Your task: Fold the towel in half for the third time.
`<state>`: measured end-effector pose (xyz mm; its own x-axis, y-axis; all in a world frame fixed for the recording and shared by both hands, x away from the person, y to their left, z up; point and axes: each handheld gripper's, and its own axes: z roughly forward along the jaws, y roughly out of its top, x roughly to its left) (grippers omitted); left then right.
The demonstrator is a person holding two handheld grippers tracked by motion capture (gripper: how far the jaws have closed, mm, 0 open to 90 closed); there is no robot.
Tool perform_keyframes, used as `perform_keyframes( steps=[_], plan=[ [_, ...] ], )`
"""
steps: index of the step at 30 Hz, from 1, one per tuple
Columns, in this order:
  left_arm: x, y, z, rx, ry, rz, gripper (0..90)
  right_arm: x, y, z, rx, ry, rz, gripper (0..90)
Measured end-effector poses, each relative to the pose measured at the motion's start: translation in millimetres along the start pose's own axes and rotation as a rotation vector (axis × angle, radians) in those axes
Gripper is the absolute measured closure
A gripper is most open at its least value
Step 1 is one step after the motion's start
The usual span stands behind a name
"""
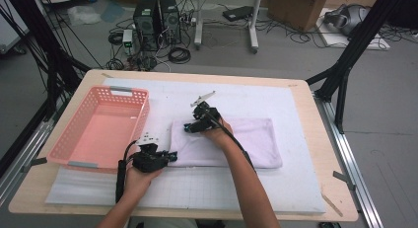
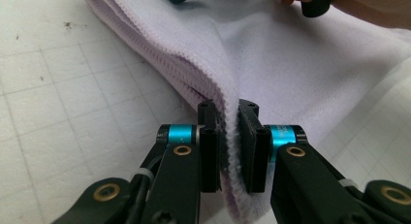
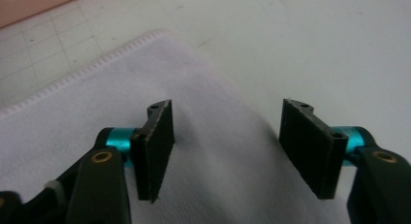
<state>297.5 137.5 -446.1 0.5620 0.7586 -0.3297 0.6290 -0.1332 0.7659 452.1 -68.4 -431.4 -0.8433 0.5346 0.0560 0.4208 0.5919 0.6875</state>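
So the lilac towel (image 1: 236, 141) lies folded just right of the pink basket (image 1: 103, 127). Left gripper (image 2: 231, 136) is pinching the towel's near corner by the basket, layers bunched between the pads. Right gripper (image 3: 228, 151) hovers spread over the far corner. I'd get every layer in before squeezing, then lift both corners evenly.
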Motion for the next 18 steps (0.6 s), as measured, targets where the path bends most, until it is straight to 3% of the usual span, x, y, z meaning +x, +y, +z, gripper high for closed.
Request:
perform_keyframes(
  steps=[2, 4, 6, 9, 10, 12, 14, 15, 18],
  plan=[
    [0.0, 0.0, 0.0, 0.0, 0.002, 0.002, 80.3, 4.1, 6.3, 6.5, 0.039, 0.01, -0.044, 45.9],
    [0.4, -0.1, -0.1, 0.0, 0.005, -0.001, 80.2, 4.7, 6.6, 8.6, 0.05, 0.012, -0.042, 48.0],
    [1.3, 0.1, -0.5, 0.0, 0.005, -0.003, 80.3, 3.8, 6.4, 9.3, 0.047, 0.037, -0.029, 57.8],
    [2.1, 0.3, -0.8, -0.002, 0.007, -0.005, 80.3, 6.7, 8.5, 6.8, 0.061, 0.033, -0.062, 78.9],
    [2.2, 0.5, -1.1, -0.005, 0.007, -0.01, 80.4, 7.9, 9.3, 6.3, 0.065, 0.028, -0.08, 80.4],
    [2.8, 1.3, -2.7, -0.011, 0.009, -0.011, 80.4, 8.4, 9.7, 5.6, 0.062, 0.03, -0.07, 81.6],
    [2.7, 2.5, -4.8, -0.019, 0.015, -0.006, 80.4, 6.9, 9.9, 4.3, 0.034, 0.046, -0.051, 82.1],
    [2.1, 3.1, -5.8, -0.029, 0.022, 0.006, 80.4, 6.7, 11.4, 1.4, -0.012, 0.055, -0.03, 82.2],
    [0.4, 6.2, -9.9, -0.069, 0.008, 0.034, 80.4, 6.5, 13.7, -3.5, -0.047, 0.059, -0.021, 82.2]
  ],
)
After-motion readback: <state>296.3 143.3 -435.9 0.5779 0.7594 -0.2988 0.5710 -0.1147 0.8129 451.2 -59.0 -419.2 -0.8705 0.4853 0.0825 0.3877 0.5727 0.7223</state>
